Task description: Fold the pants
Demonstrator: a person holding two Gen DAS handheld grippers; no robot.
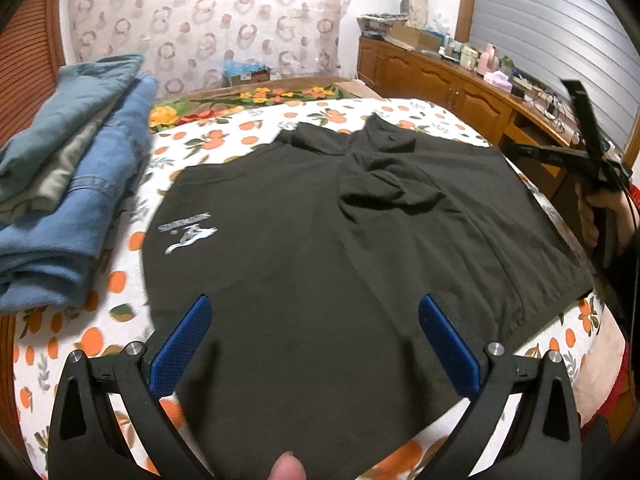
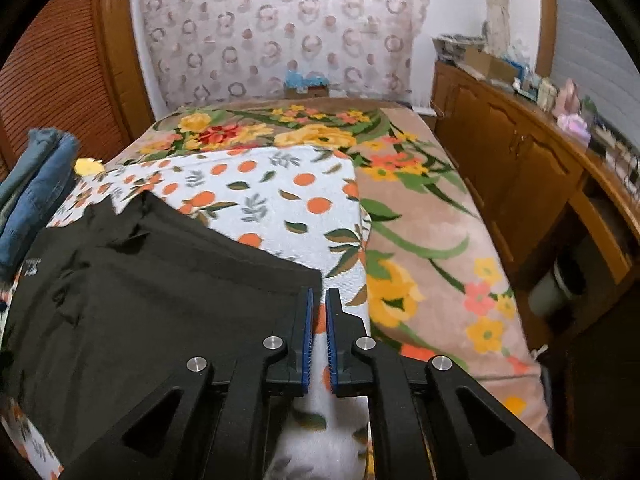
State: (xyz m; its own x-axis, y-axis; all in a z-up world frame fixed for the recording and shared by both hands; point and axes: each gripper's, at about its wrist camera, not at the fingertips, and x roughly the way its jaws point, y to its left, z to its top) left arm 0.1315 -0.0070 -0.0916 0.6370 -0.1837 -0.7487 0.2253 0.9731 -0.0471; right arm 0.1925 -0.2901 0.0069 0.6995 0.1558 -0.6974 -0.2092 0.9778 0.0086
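Note:
Black pants [image 1: 320, 220] with a small white logo [image 1: 188, 236] lie spread flat on the orange-print sheet [image 1: 224, 136], bunched into wrinkles near their far middle. My left gripper [image 1: 315, 302] hovers over the near part of the pants, blue pads wide apart and nothing between them. A thumb [image 1: 286, 466] shows at the bottom edge. My right gripper [image 2: 319, 294] is shut, its pads almost touching, just right of the pants' corner [image 2: 308, 276] and holding no cloth. In the left wrist view the right gripper [image 1: 516, 149] sits at the pants' right edge, held by a hand [image 1: 596, 216].
A stack of folded blue jeans [image 1: 60, 184] lies on the left side of the bed. A floral blanket [image 2: 420, 240] covers the bed's right and far part. A wooden cabinet [image 2: 520, 168] with clutter on top runs along the right wall.

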